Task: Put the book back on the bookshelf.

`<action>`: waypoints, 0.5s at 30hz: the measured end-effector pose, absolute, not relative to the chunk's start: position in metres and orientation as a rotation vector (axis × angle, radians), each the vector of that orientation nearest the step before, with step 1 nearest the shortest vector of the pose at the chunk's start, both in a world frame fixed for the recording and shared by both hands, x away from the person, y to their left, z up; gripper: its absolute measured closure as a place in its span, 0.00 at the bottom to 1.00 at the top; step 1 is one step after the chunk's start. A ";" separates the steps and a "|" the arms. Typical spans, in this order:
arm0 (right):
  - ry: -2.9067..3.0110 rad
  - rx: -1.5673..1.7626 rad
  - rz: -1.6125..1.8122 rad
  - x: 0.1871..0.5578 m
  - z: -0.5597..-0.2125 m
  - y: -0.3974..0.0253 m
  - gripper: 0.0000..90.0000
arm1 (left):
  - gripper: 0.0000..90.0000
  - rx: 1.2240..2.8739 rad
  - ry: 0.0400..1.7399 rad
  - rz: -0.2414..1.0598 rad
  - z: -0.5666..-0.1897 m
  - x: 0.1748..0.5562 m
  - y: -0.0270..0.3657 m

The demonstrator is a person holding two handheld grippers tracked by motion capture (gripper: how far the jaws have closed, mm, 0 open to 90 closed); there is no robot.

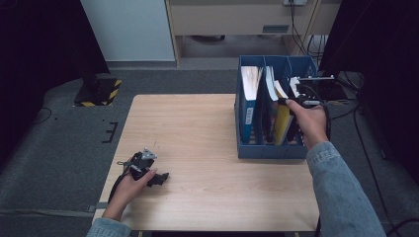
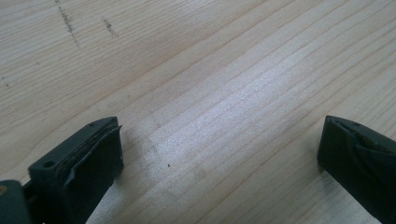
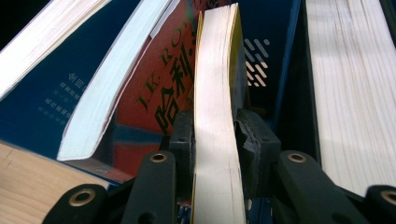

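Observation:
A blue file rack (image 1: 269, 150) stands at the table's right side with several books upright in its slots. My right gripper (image 1: 292, 98) is over the rack, shut on a yellow book (image 1: 282, 122). In the right gripper view the two black jaws clamp that yellow book (image 3: 215, 116) by its page edge, beside a red book (image 3: 154, 93) and a thick white-paged book (image 3: 350, 93). My left gripper (image 1: 157, 178) rests low on the table near the front left, held by a hand. In the left gripper view its jaws stand wide apart, the left gripper (image 2: 219, 154) open over bare wood.
The wooden table (image 1: 197, 128) has free surface between the two hands. Dark floor surrounds it, with a black-and-yellow striped base (image 1: 101, 91) at the far left and cables (image 1: 346, 79) behind the rack.

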State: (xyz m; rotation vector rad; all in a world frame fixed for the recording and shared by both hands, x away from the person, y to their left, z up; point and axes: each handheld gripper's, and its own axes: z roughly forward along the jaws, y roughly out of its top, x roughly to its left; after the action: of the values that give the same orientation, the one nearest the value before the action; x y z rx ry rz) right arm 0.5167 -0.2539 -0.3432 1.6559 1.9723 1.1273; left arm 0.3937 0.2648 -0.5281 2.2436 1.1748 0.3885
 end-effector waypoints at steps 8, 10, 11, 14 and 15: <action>1.987 1.635 1.112 0.516 -0.342 -0.252 0.78 | 0.00 2.244 1.173 0.389 -0.528 0.394 0.265; 1.985 1.635 1.109 0.516 -0.342 -0.252 0.78 | 0.00 2.244 1.173 0.389 -0.528 0.394 0.265; 1.982 1.643 1.112 0.516 -0.342 -0.252 0.78 | 0.00 2.244 1.172 0.389 -0.528 0.394 0.265; 1.976 1.647 1.113 0.516 -0.342 -0.253 0.79 | 0.00 2.244 1.170 0.389 -0.528 0.394 0.264; 1.976 1.647 1.113 0.516 -0.342 -0.253 0.79 | 0.00 2.244 1.170 0.389 -0.528 0.394 0.264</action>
State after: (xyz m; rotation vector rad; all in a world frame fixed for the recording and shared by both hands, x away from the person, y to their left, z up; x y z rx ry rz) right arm 0.5162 -0.2529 -0.3421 1.6472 1.9759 1.1129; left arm 0.3936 0.2644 -0.5282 2.2439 1.1704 0.3886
